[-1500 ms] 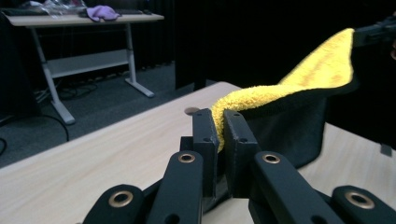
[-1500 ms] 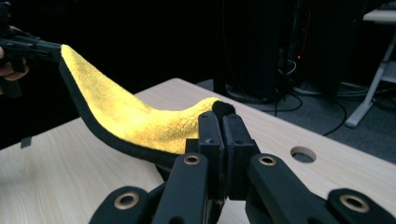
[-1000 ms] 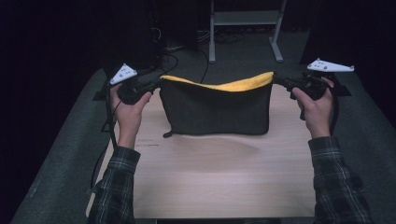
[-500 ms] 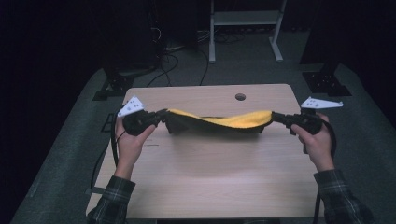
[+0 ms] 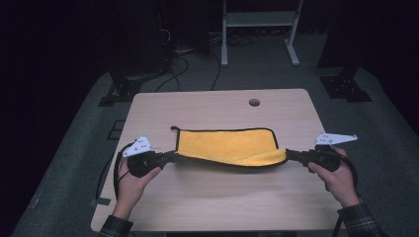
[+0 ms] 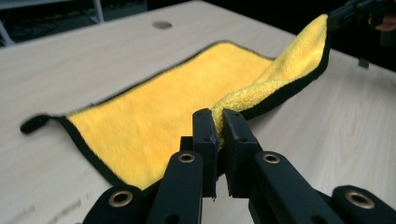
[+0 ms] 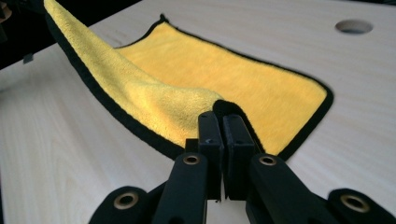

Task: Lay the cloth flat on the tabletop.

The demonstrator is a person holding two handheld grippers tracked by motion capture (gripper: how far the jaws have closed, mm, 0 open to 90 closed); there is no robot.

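Note:
A yellow cloth (image 5: 225, 146) with black trim lies across the middle of the wooden table (image 5: 212, 106); its far half rests flat and its near edge is lifted. My left gripper (image 5: 172, 156) is shut on the near left corner of the cloth (image 6: 187, 116), pinched between the jaws (image 6: 219, 133). My right gripper (image 5: 289, 156) is shut on the near right corner of the cloth (image 7: 219, 79), which it clamps between its jaws (image 7: 220, 128). The near edge hangs stretched between the two grippers, just above the table.
A round cable hole (image 5: 254, 102) sits in the table's far right part. Beyond the table stand a white metal frame (image 5: 257, 19), cables (image 5: 183, 59) and dark stand bases (image 5: 346, 86) on a grey floor. A small black loop (image 6: 32, 123) marks the cloth's far left corner.
Both grippers have come down and toward the person with the cloth. The cloth, earlier hanging in the air as a dark sheet, now lies with its yellow side up on the table.

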